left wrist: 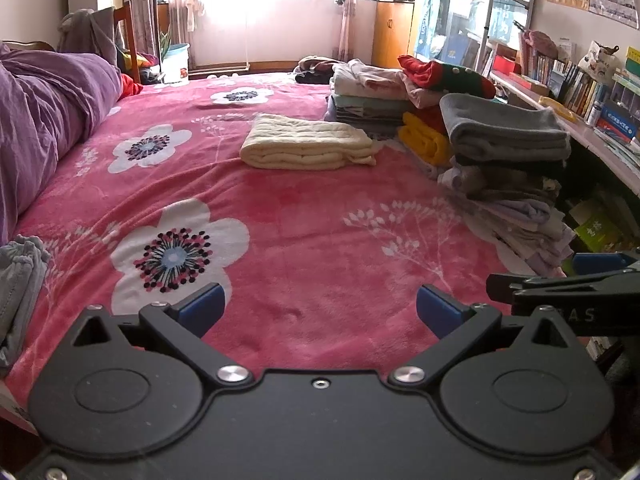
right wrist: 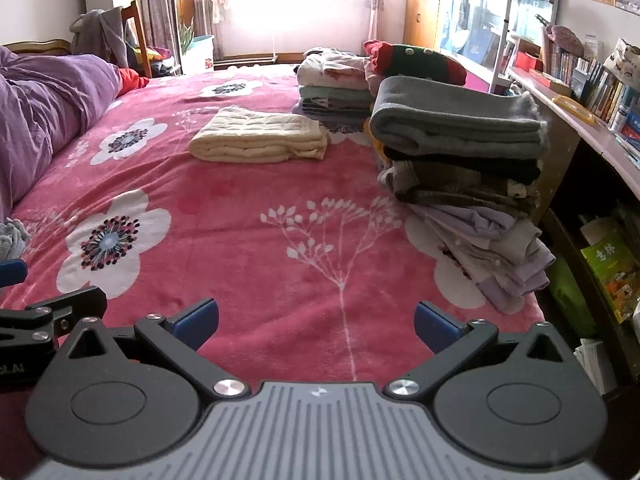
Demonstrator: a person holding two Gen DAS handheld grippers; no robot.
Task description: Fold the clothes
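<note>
Left wrist view: your left gripper [left wrist: 319, 312] hovers low over the pink floral blanket [left wrist: 280, 216], jaws spread wide and holding nothing; the crumpled grey garment [left wrist: 18, 280] at the bed's near left edge is probably the next piece to fold, lying apart from the finished work. Right wrist view: your right gripper [right wrist: 316, 326] is likewise wide and empty. A folded cream quilt [right wrist: 260, 138] lies alone mid-bed, while the near stack of folded clothes [right wrist: 464, 184] sits along the right edge, seemingly to leave the centre free as a folding surface.
</note>
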